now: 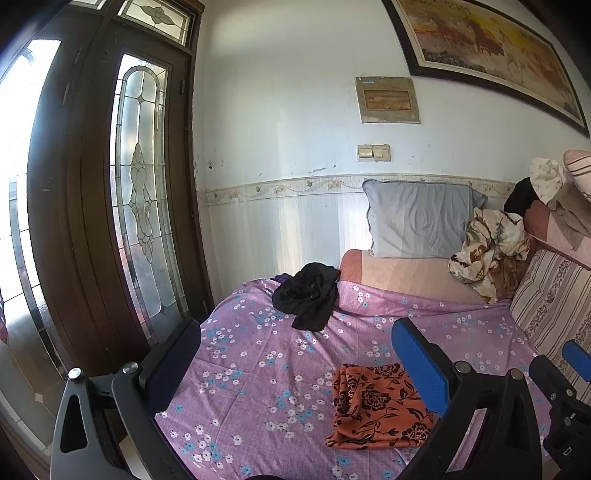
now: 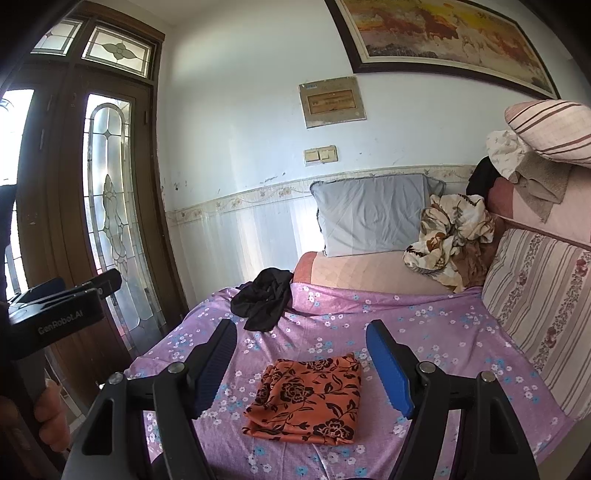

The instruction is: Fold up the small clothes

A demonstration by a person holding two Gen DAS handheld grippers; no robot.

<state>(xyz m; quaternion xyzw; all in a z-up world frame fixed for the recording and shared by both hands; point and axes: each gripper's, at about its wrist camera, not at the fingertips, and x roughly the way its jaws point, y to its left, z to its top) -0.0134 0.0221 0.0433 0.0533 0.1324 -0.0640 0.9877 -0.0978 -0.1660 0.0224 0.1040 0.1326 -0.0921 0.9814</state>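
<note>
My left gripper point(image 1: 295, 350) and right gripper point(image 2: 301, 347): both spread wide, holding nothing, above bed. Folded orange floral cloth point(image 2: 308, 398) flat on purple floral bedsheet point(image 2: 424, 325); crumpled black garment point(image 2: 264, 299) lies beyond it, apart.

Both tools (left point(image 1: 295, 354), right point(image 2: 301, 354)) agape

I count two claws, the left claw point(image 1: 295, 354) and the right claw point(image 2: 301, 354), both gaping with nothing between their fingers. On the bed point(image 2: 424, 332) I see one folded orange floral cloth point(image 2: 308, 398) and one crumpled black garment point(image 2: 264, 299). One grey pillow point(image 2: 373, 214), one cream patterned bundle point(image 2: 447, 236), one framed painting point(image 2: 443, 33), one double wall switch point(image 2: 320, 155).
</note>
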